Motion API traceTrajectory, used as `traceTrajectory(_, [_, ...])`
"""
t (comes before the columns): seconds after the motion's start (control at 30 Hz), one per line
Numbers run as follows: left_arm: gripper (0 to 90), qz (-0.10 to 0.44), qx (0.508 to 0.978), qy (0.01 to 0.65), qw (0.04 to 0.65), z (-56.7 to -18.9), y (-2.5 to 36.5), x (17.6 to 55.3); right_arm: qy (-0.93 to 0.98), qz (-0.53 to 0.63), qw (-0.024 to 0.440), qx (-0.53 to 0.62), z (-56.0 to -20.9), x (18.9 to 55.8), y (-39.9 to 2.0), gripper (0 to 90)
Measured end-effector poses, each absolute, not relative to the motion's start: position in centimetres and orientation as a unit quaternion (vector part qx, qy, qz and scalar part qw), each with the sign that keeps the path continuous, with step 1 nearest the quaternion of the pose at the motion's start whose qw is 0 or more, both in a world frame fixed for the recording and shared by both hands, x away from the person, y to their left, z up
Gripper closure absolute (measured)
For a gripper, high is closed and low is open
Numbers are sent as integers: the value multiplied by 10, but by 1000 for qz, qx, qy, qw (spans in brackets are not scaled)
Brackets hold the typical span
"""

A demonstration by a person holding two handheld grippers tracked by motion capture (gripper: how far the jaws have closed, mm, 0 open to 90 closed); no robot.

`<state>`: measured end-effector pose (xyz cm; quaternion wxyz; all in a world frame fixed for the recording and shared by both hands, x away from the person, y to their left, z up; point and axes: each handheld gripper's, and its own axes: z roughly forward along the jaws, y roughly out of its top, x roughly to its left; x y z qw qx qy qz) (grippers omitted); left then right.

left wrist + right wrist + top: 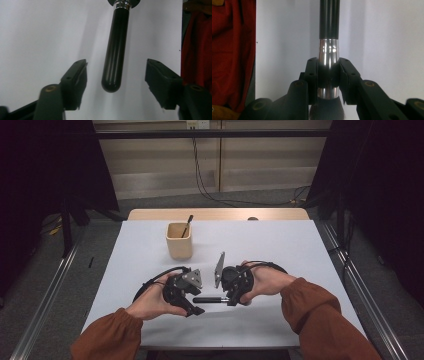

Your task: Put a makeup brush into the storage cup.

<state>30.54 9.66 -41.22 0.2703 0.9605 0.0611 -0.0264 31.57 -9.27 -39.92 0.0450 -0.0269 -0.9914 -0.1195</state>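
A makeup brush (pixel 210 299) with a black handle and a silver ferrule lies level just above the white table, between my two hands. My right gripper (pixel 231 297) is shut on it; in the right gripper view the pads (pixel 312 80) clamp the ferrule (pixel 328 50), with dark bristles (pixel 327 111) behind the right gripper (pixel 328 77). My left gripper (pixel 194 302) faces it from the left. In the left gripper view the rounded handle end (pixel 112 62) reaches in between the left gripper's (pixel 116 77) fingers (pixel 75 80), with a gap on each side.
A light wooden cup (pixel 179 241) stands upright behind my hands, with a thin dark tool (pixel 187 225) leaning in it. The white tabletop (pixel 280 250) stretches wide to the right and left. A wooden edge (pixel 215 214) borders the far side.
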Motion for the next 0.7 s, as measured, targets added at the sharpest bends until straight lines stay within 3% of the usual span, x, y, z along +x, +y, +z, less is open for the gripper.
traceTrajectory(0.23, [550,-29,960,70,270,-415,96,308,-990,-127,49,-24,-404,317,-88,712])
traceTrajectory(0.7, [705,-42,957,70,277,-419,92,310,-990,-132,44,-15,-404,314,-88,712])
